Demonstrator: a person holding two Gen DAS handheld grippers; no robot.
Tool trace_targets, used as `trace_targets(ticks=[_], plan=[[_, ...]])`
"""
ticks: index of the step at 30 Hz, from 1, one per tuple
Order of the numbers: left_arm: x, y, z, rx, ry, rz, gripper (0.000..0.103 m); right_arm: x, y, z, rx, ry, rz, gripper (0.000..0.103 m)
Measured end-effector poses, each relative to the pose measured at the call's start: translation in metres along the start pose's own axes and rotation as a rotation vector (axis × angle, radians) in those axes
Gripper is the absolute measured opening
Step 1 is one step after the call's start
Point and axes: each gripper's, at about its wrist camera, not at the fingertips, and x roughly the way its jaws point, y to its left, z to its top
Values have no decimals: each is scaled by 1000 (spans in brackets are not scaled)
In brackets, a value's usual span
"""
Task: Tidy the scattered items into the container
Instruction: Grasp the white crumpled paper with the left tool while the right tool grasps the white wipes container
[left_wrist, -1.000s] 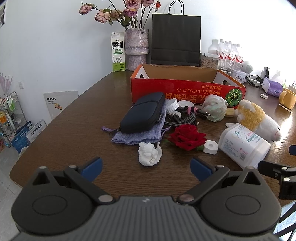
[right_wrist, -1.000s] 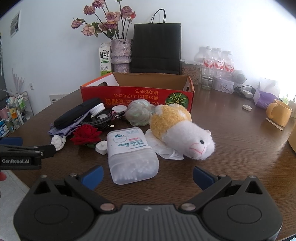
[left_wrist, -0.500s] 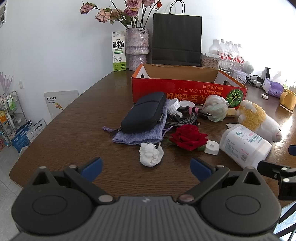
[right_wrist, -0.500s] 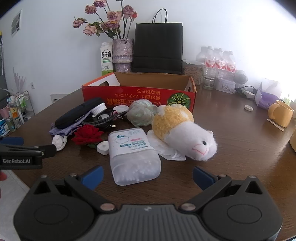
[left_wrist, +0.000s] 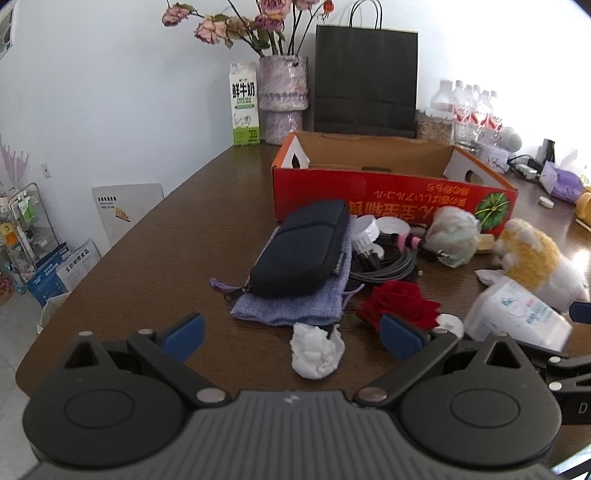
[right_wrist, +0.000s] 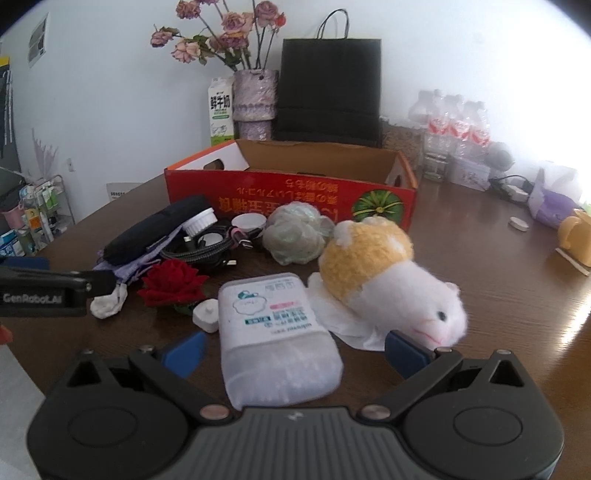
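An open red cardboard box (left_wrist: 391, 197) (right_wrist: 291, 194) stands behind the clutter on the brown table. In front of it lie a black pouch (left_wrist: 301, 247) on a lilac cloth bag (left_wrist: 291, 308), coiled cables (left_wrist: 388, 264), a red rose (left_wrist: 400, 302) (right_wrist: 173, 282), a crumpled white tissue (left_wrist: 316, 350), a white cotton-swab tub (right_wrist: 275, 332) (left_wrist: 517, 317) and a yellow-and-white plush hamster (right_wrist: 388, 273). My left gripper (left_wrist: 291, 336) is open, the tissue between its fingertips. My right gripper (right_wrist: 295, 349) is open around the tub's near end.
At the back stand a milk carton (left_wrist: 243, 105), a vase of dried flowers (left_wrist: 282, 98), a black paper bag (left_wrist: 365, 75) and water bottles (right_wrist: 454, 129). A yellow mug (right_wrist: 576, 236) sits far right. The table's left edge (left_wrist: 92, 266) drops to the floor with shelves.
Both grippers have moved forward and lower toward the clutter. The tissue now sits between the left fingertips, and the tub lies between the right ones. Nothing is held.
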Motion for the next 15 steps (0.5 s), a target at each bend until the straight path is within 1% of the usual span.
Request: trace_targets(ticks=[4, 7, 8, 11, 13, 15], plan=[[13, 1, 0, 1, 29, -5, 99, 13, 4, 1, -5, 18, 10, 102], [18, 2, -3, 3, 42, -12, 89, 17, 6, 1, -10, 20, 10, 101], [19, 2, -4, 4, 47, -13, 87, 19, 7, 1, -13, 21, 8, 100], [22, 3, -8, 2, 61, -25, 76, 20, 7, 0, -18, 22, 9, 95], [23, 3, -10, 0, 71, -35, 66, 20, 7, -1, -17, 23, 9, 93], [23, 2, -12, 0, 81, -46, 57, 19, 7, -2, -22, 20, 6, 88]])
